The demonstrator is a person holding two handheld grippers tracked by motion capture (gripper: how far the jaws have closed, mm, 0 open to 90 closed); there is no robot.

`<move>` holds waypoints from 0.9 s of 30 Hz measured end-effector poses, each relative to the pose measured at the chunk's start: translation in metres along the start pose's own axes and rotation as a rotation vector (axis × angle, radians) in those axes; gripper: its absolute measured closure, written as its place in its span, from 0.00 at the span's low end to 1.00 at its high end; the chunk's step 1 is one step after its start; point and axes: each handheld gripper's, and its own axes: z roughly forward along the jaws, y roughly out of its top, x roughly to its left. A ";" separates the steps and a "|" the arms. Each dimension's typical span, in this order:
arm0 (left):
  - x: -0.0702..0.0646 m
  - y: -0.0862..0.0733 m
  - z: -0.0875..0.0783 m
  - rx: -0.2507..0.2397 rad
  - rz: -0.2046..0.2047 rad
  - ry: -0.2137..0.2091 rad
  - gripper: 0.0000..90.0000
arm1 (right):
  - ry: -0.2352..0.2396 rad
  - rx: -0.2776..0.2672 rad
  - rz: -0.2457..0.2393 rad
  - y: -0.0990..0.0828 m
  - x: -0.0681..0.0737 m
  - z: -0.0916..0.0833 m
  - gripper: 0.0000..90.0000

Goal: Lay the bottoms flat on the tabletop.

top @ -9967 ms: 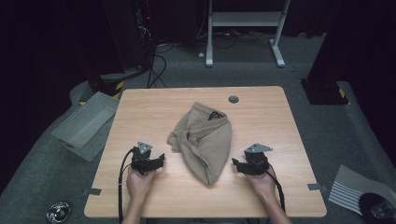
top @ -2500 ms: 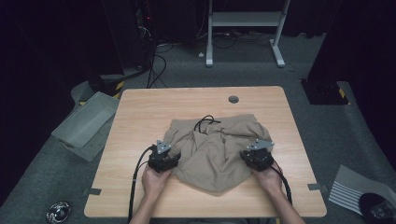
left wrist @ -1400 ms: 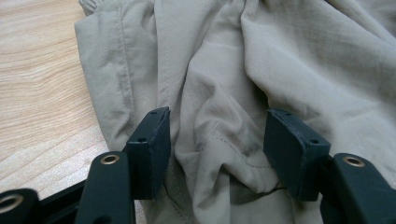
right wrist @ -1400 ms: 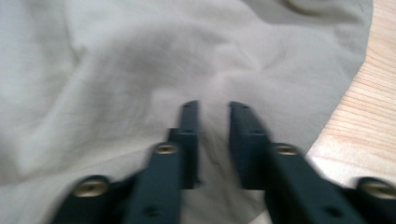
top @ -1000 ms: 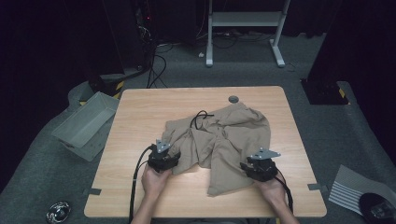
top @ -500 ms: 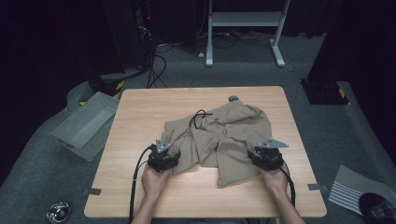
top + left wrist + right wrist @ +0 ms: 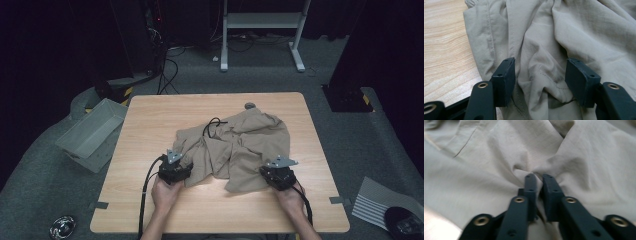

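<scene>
Nearest us, the right gripper [image 7: 537, 178] has just been closing and now pinches a fold of the crumpled beige fabric garment [image 7: 240, 145]. The left gripper [image 7: 540, 72] is spread wide over its near-left edge, garment sprawled mid light wooden table [image 7: 150, 120].

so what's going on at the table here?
A person is working a crumpled pair of khaki shorts on the wooden table with a gripper in each hand. The right gripper has just been closing, and its fingers now pinch a fold of cloth near the shorts' near right corner. The left gripper sits at the near left edge with its fingers apart, fabric bunched between them but not clamped. The shorts are partly spread, still wrinkled, with the black drawstring loose on top.
</scene>
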 end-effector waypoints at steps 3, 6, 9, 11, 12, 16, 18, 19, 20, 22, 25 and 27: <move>0.000 0.000 0.000 0.000 -0.006 0.005 0.46 | -0.031 0.011 0.001 0.012 -0.012 0.013 0.96; 0.001 0.000 0.000 0.000 -0.014 0.014 0.46 | -0.064 0.015 0.022 0.022 -0.026 0.024 0.93; 0.001 0.000 0.000 0.000 -0.019 0.017 0.46 | -0.063 0.014 0.097 0.026 -0.034 0.027 0.72; 0.001 0.000 0.000 -0.001 -0.020 0.018 0.46 | -0.064 0.003 0.116 0.025 -0.031 0.022 0.65; 0.001 0.000 0.000 -0.001 -0.020 0.018 0.46 | -0.056 -0.022 0.109 0.023 -0.025 0.014 0.63; 0.001 0.000 0.000 -0.001 -0.019 0.018 0.46 | -0.039 -0.083 0.054 0.017 -0.003 -0.015 0.60; 0.002 0.000 0.000 -0.001 -0.020 0.018 0.46 | -0.013 -0.087 0.023 0.014 0.009 -0.025 0.60; 0.002 0.000 0.000 -0.001 -0.020 0.018 0.46 | -0.004 -0.083 0.009 0.011 0.014 -0.028 0.60; 0.002 0.000 0.000 -0.001 -0.019 0.018 0.46 | 0.006 -0.076 0.002 0.009 0.019 -0.028 0.60; 0.002 0.000 0.000 -0.001 -0.019 0.018 0.46 | 0.027 -0.049 0.000 0.004 0.024 -0.023 0.60; 0.002 0.000 0.000 -0.001 -0.018 0.019 0.46 | 0.039 0.024 0.018 0.000 0.021 -0.002 0.65; 0.002 0.000 0.000 -0.001 -0.018 0.019 0.46 | 0.029 0.003 0.024 0.003 0.015 0.003 0.74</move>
